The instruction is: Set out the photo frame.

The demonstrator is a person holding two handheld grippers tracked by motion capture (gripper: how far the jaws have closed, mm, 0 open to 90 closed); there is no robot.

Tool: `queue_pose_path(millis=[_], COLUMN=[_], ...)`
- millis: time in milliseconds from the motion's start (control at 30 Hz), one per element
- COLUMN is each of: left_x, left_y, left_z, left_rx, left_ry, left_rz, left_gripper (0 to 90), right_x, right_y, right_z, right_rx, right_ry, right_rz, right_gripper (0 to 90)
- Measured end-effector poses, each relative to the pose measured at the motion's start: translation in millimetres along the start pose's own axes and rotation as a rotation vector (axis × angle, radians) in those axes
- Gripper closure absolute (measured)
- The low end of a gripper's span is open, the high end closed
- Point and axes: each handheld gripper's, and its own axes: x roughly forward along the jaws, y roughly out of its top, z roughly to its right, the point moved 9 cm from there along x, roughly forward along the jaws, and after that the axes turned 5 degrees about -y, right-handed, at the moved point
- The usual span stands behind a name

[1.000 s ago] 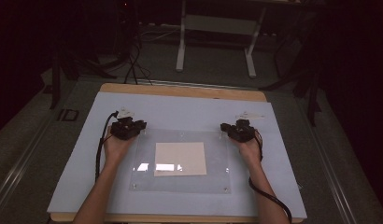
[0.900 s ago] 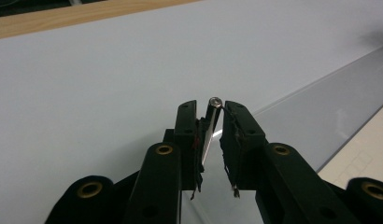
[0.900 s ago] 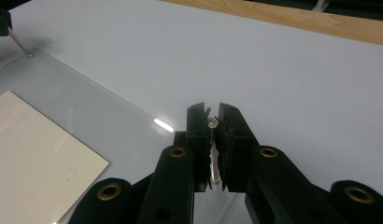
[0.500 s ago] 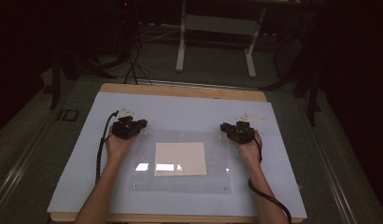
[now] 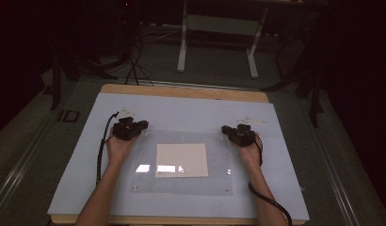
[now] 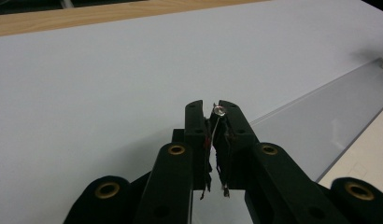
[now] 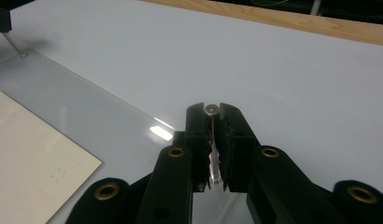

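Dim room, dark floor w/ cables and a white stand behind the table [image 5: 181, 91]; wooden top w/ pale blue-grey mat [image 5: 191, 113] covering most of it. Clear acrylic sheet [image 5: 219, 179] lies flat on the mat, centre-near, w/ a cream paper [image 5: 181, 159] under or on it, can't tell which; light glare on the sheet's near-left part. Small studs at the sheet's corners. Left gripper [image 5: 140, 126] sits at the sheet's far-left corner, held in the person's left hand [image 5: 118, 147], forearm coming in from the bottom edge. Left gripper view: jaws nearly together, pinched on a small clear-headed corner stud [image 6: 219, 111], a thin edge showing btwn the pads; sheet's edge runs off to the right, paper [image 6: 362, 144] at the right margin. Right gripper [image 5: 227, 130] at the far-right corner, in the right hand [image 5: 250, 150], cable trailing down past the wrist. Right gripper view: jaws narrow, having just been closing, clamped on the sheet's corner w/ a round metal stud [image 7: 211, 109] right at the tips; clear edge visible btwn the pads. Both grippers well apart, one per far corner. Sheet looks flat on the mat.
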Motion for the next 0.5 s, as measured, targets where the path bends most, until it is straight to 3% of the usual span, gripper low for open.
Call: queue_pose_path(millis=[367,500], left_x=[1.3,5.7], left_y=[2.5,5.0], left_z=[-2.3,-7.0], left_rx=[-0.020,-0.098], left_ry=[-0.017,-0.048], left_rz=[-0.054,-0.051], left_gripper=[83.9,83.4], right_x=[1.6,5.5], right_y=[3.5,7.1], right_z=[1.6,4.9], right_rx=[0.032,0.081], right_ry=[0.016,0.031], right_rz=[-0.082,-0.137], right_gripper=[83.3,83.4])
